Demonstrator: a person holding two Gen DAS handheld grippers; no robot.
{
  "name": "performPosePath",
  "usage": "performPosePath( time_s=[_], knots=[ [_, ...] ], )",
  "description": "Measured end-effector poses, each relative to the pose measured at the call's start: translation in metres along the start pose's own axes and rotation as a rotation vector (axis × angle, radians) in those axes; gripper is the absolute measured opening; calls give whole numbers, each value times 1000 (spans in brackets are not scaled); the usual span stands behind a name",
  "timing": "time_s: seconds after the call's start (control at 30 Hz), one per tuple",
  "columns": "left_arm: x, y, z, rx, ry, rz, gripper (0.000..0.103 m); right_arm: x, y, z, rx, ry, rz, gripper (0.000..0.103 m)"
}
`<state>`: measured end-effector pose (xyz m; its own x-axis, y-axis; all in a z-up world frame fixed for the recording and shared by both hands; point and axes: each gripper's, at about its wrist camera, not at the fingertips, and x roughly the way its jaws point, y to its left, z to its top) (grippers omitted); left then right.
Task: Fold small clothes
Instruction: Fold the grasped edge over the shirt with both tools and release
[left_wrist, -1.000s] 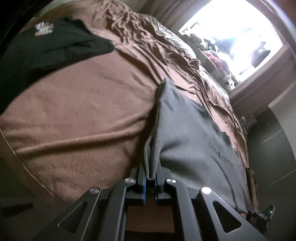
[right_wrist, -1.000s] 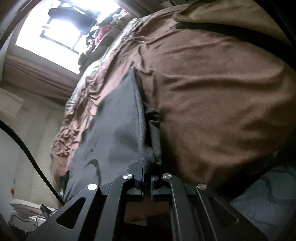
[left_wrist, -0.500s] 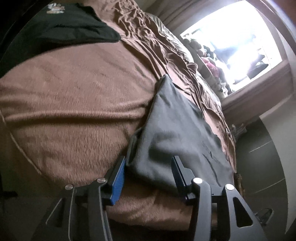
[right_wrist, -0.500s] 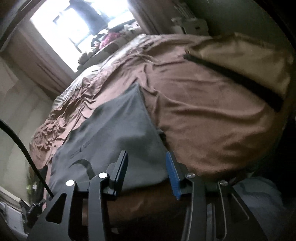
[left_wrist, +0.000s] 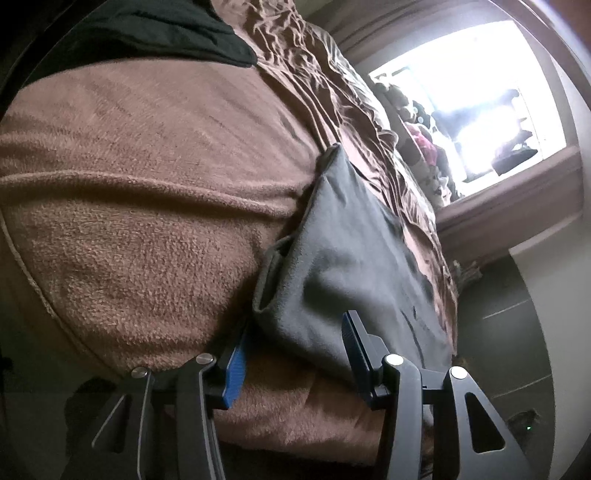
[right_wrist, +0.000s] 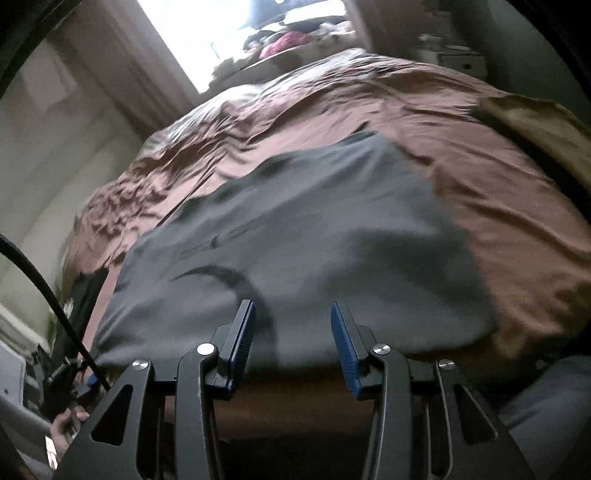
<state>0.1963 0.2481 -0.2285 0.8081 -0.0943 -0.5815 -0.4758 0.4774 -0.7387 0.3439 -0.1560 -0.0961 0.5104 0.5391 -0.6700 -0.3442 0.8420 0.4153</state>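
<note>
I've let go: both my left claw (left_wrist: 293, 360) and right claw (right_wrist: 291, 345) now stand released, the grey garment (left_wrist: 343, 258) lying folded on the brown blanket (left_wrist: 147, 206) (this fold looks finished).

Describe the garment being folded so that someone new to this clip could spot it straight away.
Start at the bed's brown blanket, which fills most of both views. Near its front edge lies a flat grey garment, folded to a rough rectangle, with a dark curved line across it. The black garment lies far back and is much darker; the tan cloth is lighter.
</note>
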Motion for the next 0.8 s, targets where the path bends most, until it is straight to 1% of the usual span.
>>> performPosePath(
  time_s=[0.1,0.13,0.17,0.23,0.27,0.3,0.33,0.37,0.4,0.43,0.5,0.6,0.67,0.8],
  knots=[
    [3,-2,1,12,-5,13,50,17,18,-1,-30,41,28,40],
    [6,-4,2,25,-4,29,50,24,26,-2,-42,54,36,40],
    [7,-5,3,33,-4,44,47,32,31,-1,-50,63,40,40],
    [8,-6,5,27,0,56,46,47,42,2,-68,77,43,40],
    [9,-5,6,23,1,55,41,58,44,7,-82,79,52,40],
    [9,-4,7,21,3,64,34,67,51,8,-108,84,57,40],
    [9,-2,7,16,4,67,30,73,58,7,-130,94,54,40],
    [9,0,7,5,3,65,23,81,59,9,-138,101,58,38],
    [8,4,7,-7,1,62,16,89,62,10,-144,110,70,35],
    [7,8,7,-21,-1,59,14,99,63,12,-150,118,80,33],
    [6,9,7,-24,-4,46,8,111,70,10,-174,139,80,20],
    [2,11,7,-30,-17,16,7,124,78,6,-214,173,71,10],
    [1,13,8,-45,-19,-4,7,125,84,1,-256,175,42,8],
    [0,14,8,-66,-30,-41,7,127,94,-12,-306,207,30,7]
  ],
)
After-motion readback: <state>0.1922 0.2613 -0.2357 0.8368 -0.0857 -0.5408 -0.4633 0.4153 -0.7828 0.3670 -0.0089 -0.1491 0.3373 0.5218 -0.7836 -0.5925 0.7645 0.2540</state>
